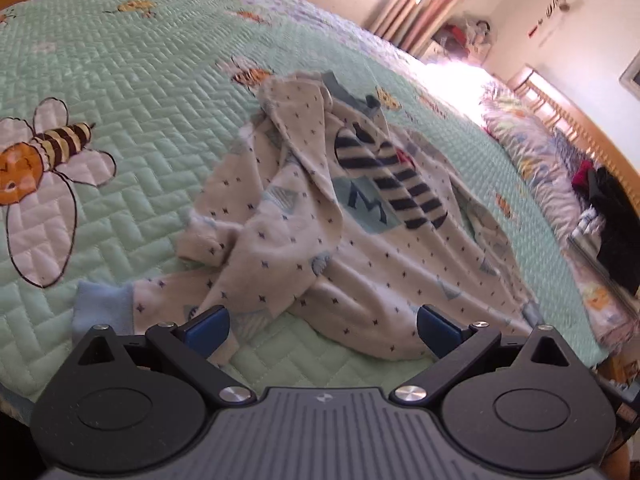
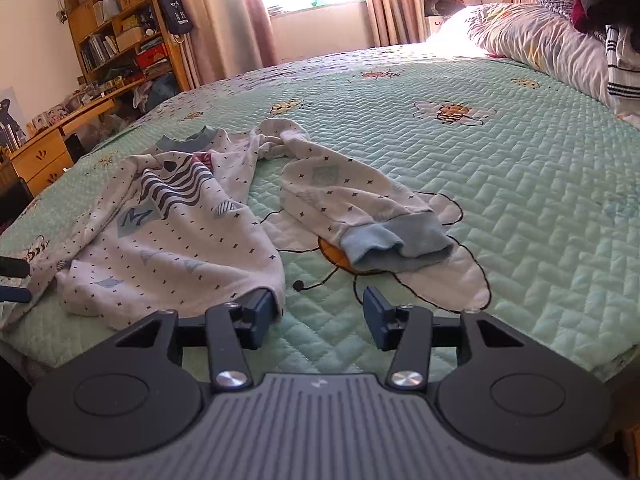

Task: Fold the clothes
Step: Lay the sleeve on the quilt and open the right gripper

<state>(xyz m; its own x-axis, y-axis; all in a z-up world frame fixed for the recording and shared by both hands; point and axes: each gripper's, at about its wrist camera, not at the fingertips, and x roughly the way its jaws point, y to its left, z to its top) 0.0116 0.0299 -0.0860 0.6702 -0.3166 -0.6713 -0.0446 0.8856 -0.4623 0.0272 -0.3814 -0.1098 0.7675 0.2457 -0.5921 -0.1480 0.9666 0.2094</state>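
One garment on the bed: a white fleecy top (image 2: 172, 236) w/ small dark star dots, blue collar and cuffs, a striped patch and an "M" on the chest, lying rumpled and loosely spread on the green quilted bee bedspread (image 2: 520, 208), near the front edge. Not folded as it lies. One sleeve (image 2: 352, 200) trails off to the right, its blue cuff (image 2: 396, 244) resting on a printed bee. Both tongs empty: left gripper (image 1: 322, 326) has its jaws spread wide just over the near hem, right gripper (image 2: 318, 314) also parted, left finger touching or just beside the hem corner, can't tell which. Fabric looks soft, light, limp, prob. a bit plush, so it should bunch and drape rather than hold a crease; not slippery, not fragile. Best grips, I'd judge: the ribbed cuff, hem corners, shoulder seams, where the cloth is thicker and the blue pads can bite. Right wrist view shows the long sleeve laid out, plus bookshelf (image 2: 120, 32) and window at the far side; left wrist view hides that sleeve's run but shows the other sleeve flopped across the body, and its cuff (image 1: 104, 308) near left. Pillow (image 2: 540, 40) w/ dark clothes at far right.
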